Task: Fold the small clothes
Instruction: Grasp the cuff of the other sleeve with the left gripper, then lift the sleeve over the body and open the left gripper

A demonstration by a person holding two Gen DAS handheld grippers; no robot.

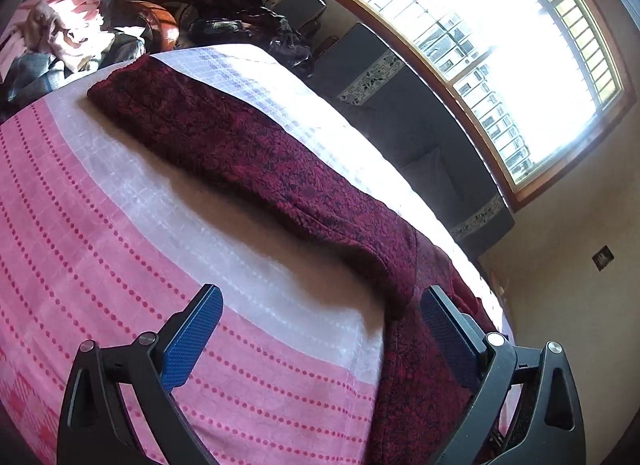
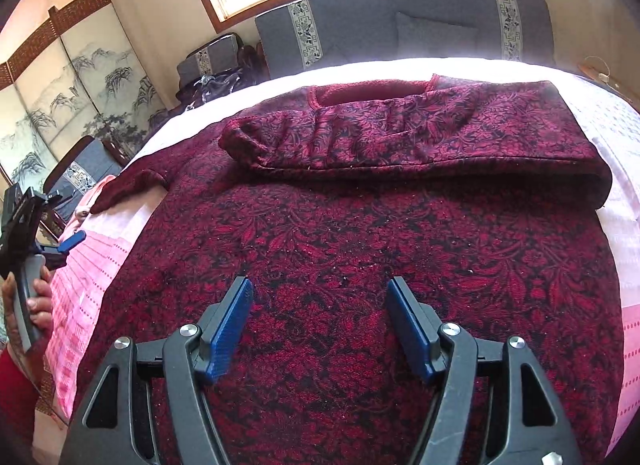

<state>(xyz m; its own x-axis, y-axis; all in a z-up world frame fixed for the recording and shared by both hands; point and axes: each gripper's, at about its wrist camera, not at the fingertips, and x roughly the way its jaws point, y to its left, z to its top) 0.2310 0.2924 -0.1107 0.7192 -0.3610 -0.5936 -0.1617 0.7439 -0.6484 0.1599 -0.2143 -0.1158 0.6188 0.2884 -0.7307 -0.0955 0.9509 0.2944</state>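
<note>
A dark red floral top (image 2: 360,225) lies flat on a pink-and-white cloth (image 2: 92,265). Its right sleeve (image 2: 400,137) is folded across the chest below the neckline (image 2: 368,93); the left sleeve (image 2: 128,185) sticks out to the left. My right gripper (image 2: 320,285) is open and empty just above the top's lower body. My left gripper (image 1: 320,293) is open and empty at the garment's left side, over the cloth (image 1: 120,245), with the left sleeve (image 1: 224,137) stretching away ahead. It also shows at the far left of the right wrist view (image 2: 72,241).
A grey cushioned bench (image 2: 400,25) runs behind the table under a bright window (image 1: 500,45). A pile of clothes (image 1: 60,33) lies at the far end. A painted folding screen (image 2: 60,97) stands at the left.
</note>
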